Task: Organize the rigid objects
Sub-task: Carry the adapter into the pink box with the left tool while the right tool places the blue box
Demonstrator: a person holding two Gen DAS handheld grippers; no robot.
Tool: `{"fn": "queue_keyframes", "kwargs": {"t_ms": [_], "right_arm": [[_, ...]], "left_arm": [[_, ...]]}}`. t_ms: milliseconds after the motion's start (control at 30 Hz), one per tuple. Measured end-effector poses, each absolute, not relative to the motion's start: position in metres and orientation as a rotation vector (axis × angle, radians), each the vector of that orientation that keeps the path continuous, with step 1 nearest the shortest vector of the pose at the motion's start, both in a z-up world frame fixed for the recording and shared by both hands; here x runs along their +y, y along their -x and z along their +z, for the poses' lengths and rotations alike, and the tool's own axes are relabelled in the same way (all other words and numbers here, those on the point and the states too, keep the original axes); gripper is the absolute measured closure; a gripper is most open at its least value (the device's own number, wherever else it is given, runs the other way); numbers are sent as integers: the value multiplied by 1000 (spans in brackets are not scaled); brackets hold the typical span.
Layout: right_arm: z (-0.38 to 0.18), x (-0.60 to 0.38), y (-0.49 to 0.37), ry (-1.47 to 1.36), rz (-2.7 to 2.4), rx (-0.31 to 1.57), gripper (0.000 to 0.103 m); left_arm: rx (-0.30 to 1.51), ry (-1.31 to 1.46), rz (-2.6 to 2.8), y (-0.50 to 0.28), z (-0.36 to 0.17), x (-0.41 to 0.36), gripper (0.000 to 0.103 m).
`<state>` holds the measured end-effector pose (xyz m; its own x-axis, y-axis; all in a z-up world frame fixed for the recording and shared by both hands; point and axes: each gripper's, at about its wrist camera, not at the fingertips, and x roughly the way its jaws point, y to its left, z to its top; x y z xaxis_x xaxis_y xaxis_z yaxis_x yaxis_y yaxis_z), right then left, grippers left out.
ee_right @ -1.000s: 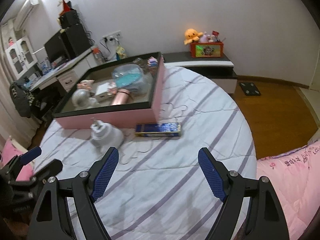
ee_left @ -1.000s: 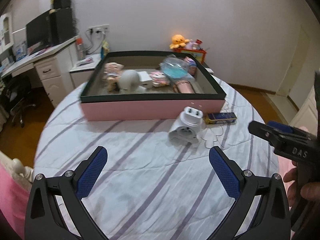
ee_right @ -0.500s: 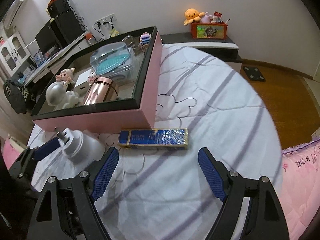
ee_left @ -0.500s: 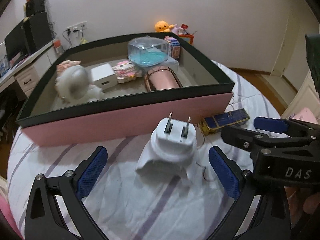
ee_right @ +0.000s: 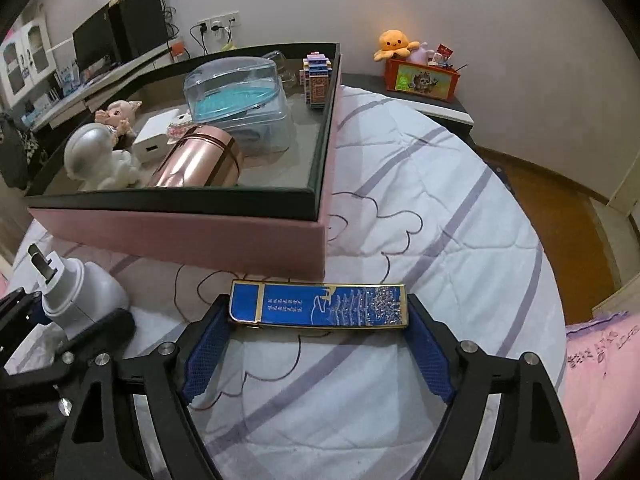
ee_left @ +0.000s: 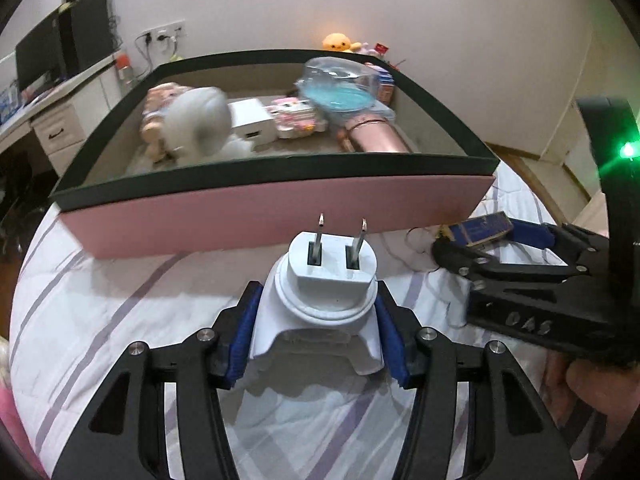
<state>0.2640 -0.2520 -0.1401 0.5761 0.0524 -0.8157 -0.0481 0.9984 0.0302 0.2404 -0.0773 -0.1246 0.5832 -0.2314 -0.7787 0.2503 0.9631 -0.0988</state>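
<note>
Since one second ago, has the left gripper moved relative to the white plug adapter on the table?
Yes. The left gripper has advanced toward the pink box and closed in: its pads now flank the white plug adapter.

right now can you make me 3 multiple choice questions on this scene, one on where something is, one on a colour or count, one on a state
1. Where does the blue box lie?
A. inside the tray
B. on the cloth in front of the tray's near wall
C. on the floor

2. How many prongs stick up from the white plug adapter?
A. two
B. three
C. four

3. What is the left gripper doing?
A. hanging wide open above the tray
B. closed on the plug adapter
C. holding the pink tumbler

Answers:
1. B, it lies flat on the striped cloth just outside the pink tray, between the right gripper fingers.
2. A, two metal blades show.
3. B, both blue pads press the adapter's sides.
</note>
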Motion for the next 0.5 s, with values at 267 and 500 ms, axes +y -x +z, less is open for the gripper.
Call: {"fn": "queue_keyframes", "kwargs": {"t_ms": [267, 500], "right_arm": [[-127, -257, -240, -61, 104, 945, 20], [-91, -249, -228, -82, 181, 888, 20]], "left_arm": [[892, 10, -254, -225, -118, -54, 48], [836, 34, -234, -219, -89, -32, 58]]}}
